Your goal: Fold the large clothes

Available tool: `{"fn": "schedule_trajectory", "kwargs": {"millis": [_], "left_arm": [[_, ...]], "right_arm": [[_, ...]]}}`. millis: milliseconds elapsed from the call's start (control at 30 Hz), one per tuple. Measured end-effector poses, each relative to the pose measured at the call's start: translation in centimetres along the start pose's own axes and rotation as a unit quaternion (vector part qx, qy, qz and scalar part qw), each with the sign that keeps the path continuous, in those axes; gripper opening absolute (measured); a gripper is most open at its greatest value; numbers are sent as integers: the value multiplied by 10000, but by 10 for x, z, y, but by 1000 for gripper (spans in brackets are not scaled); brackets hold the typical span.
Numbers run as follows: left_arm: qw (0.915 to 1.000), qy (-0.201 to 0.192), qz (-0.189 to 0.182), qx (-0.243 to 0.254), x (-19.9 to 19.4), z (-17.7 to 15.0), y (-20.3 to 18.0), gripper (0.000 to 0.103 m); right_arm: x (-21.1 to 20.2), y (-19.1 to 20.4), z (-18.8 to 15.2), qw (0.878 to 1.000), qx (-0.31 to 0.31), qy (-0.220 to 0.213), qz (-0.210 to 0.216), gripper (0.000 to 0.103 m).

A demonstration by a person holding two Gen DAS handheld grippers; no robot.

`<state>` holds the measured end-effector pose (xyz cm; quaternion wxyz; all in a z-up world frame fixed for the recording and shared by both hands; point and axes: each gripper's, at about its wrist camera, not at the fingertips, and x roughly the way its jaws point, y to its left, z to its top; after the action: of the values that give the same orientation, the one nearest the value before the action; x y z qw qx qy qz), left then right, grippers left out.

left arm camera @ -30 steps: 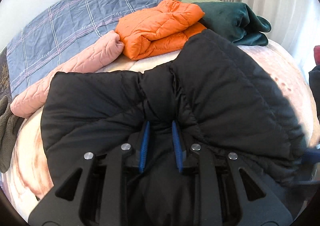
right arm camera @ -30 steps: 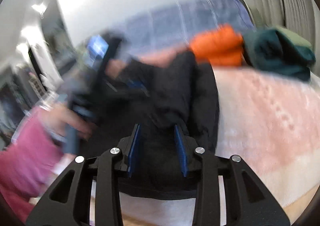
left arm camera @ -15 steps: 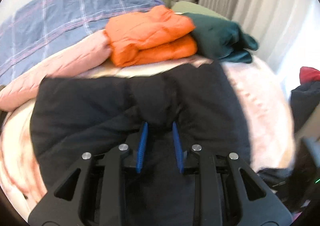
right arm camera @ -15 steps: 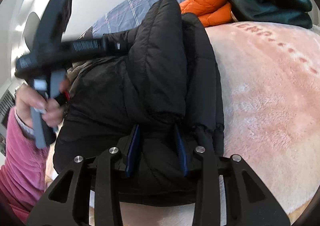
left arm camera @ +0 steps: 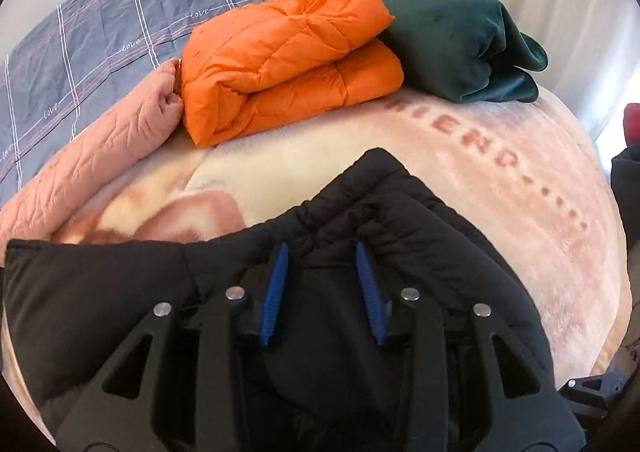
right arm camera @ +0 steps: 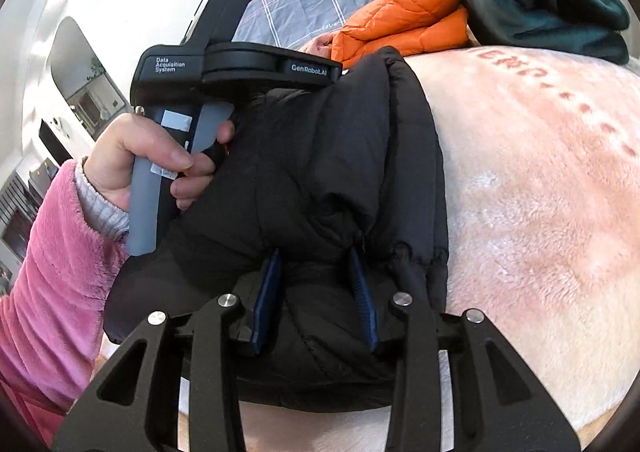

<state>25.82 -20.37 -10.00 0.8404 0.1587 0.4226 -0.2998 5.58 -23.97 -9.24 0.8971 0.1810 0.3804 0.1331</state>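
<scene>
A black puffer jacket (left arm camera: 420,236) lies bunched on the pink blanket (left arm camera: 500,188) of a bed. My left gripper (left arm camera: 322,252) is shut on a thick fold of it, the blue pads (left arm camera: 276,284) pressed into the fabric. In the right wrist view the same jacket (right arm camera: 332,156) is doubled over in a long fold. My right gripper (right arm camera: 316,256) is shut on its near end. The left gripper's body and the hand holding it (right arm camera: 168,140) are at the jacket's far left side.
A folded orange puffer jacket (left arm camera: 288,56) and a folded dark green garment (left arm camera: 460,48) sit at the back of the bed. A pink quilted cover (left arm camera: 92,156) and a blue checked duvet (left arm camera: 100,24) lie at the back left. Curtains hang behind.
The left gripper has drawn the jacket back toward the near edge, baring more of the blanket in front of the orange jacket. The right gripper has kept its hold; the fold is tighter.
</scene>
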Motion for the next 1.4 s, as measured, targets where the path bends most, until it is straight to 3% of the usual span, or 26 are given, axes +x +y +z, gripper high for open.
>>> {"fn": "schedule_trajectory", "kwargs": {"millis": [267,467,600,700,800,867,933,1200,1400], "left_arm": [[9999,-67,-108,-71,3,-11,2,37],[9998,-115,-122,-73,3,-12,3,37],[9997,-165,-160,-91,2,-13,4,36],[9996,-169,-180,-104,1,-13,4,36],[9995,-190,-234,-132,-1,-14,6,36],[9993,-201,-281,-162,-1,-13,7,36],[9990,-207,-341,-179,-2,-13,8,36],[9988,-314,-347,-161,-5,-14,8,36],[9971,-524,-424,-346,-34,-13,24,36]], "right_arm": [[7,-1,4,9998,-120,17,-125,37],[-15,16,6,9985,-488,52,-249,37],[-53,26,27,9951,-789,-585,-71,37],[-56,25,40,9918,-896,-907,-128,37],[-24,11,46,9957,-698,-595,-140,32],[11,-4,38,9975,-528,-162,-450,30],[25,-20,33,9997,-112,-12,-203,30],[26,-14,33,9990,-203,55,-389,30],[27,-14,30,9991,-233,19,-359,30]]}}
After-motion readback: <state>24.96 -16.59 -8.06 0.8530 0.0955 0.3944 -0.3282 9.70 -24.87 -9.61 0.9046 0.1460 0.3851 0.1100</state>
